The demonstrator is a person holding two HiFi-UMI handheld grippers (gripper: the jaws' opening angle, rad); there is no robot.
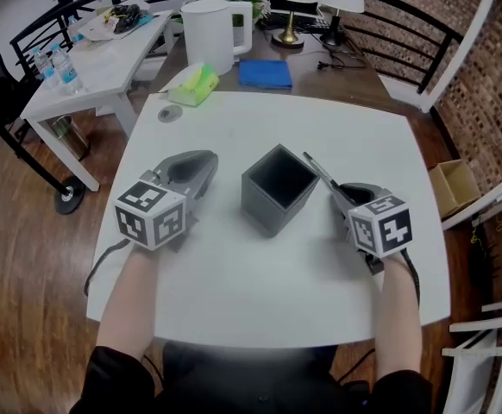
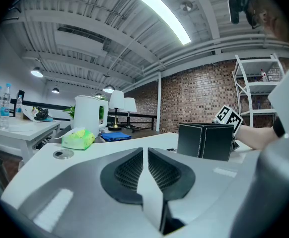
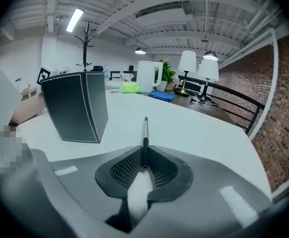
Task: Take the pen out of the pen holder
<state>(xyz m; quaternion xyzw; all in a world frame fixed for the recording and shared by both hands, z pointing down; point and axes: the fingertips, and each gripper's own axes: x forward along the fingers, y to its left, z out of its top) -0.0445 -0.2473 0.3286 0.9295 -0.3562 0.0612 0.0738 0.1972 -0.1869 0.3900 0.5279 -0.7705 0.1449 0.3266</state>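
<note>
The dark square pen holder [image 1: 276,188] stands on the white table [image 1: 234,291] between both grippers, its inside dark and apparently empty; it also shows as a box [image 3: 77,112] at the left of the right gripper view and as a dark box [image 2: 204,140] in the left gripper view. My right gripper [image 1: 335,190] is shut on a slim black and silver pen [image 3: 145,133], which sticks out ahead of the jaws over the tabletop, right of the holder. The pen [image 1: 316,170] points away, past the holder's right corner. My left gripper [image 1: 197,169] rests left of the holder, jaws closed with nothing between them.
A white kettle [image 1: 214,33], a blue cloth [image 1: 265,73] and a green pack [image 1: 194,84] lie beyond the table's far edge. Two lamps [image 1: 316,3] stand at the back. A small round disc [image 1: 170,114] sits at the table's far left.
</note>
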